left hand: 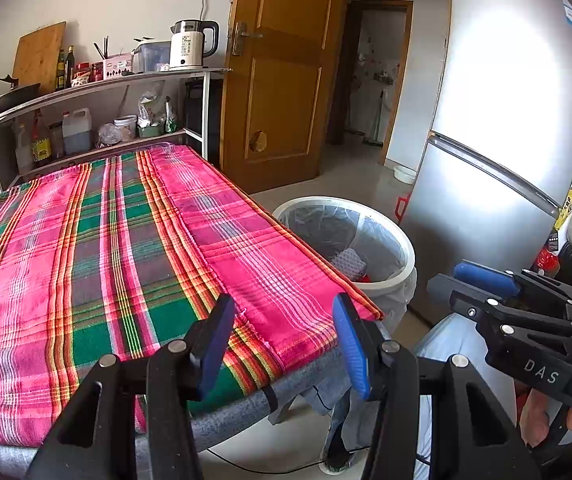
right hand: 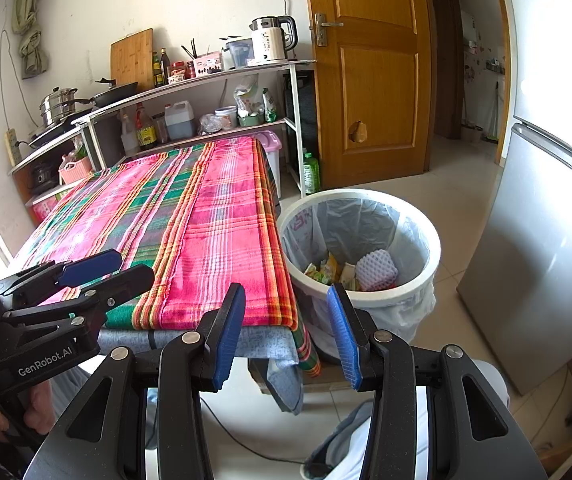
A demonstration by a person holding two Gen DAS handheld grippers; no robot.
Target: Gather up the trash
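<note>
A white round trash bin [right hand: 425,276] lined with a clear bag stands on the floor at the table's right side; it also shows in the left wrist view [left hand: 403,248]. Inside lie a white foam net [right hand: 375,270] and yellow-green wrappers [right hand: 325,270]. My left gripper [left hand: 284,344] is open and empty above the table's near right corner. My right gripper [right hand: 286,332] is open and empty, held off the table's near corner, just short of the bin. Each gripper shows in the other's view: the right one [left hand: 461,280] and the left one [right hand: 122,266].
A table under a pink and green plaid cloth [left hand: 106,248] fills the left. A shelf rack [right hand: 190,80] with kettle, bottles and pans stands behind it. A wooden door [right hand: 369,72] is at the back, a silver fridge [left hand: 497,120] on the right. A cable [right hand: 246,448] lies on the floor.
</note>
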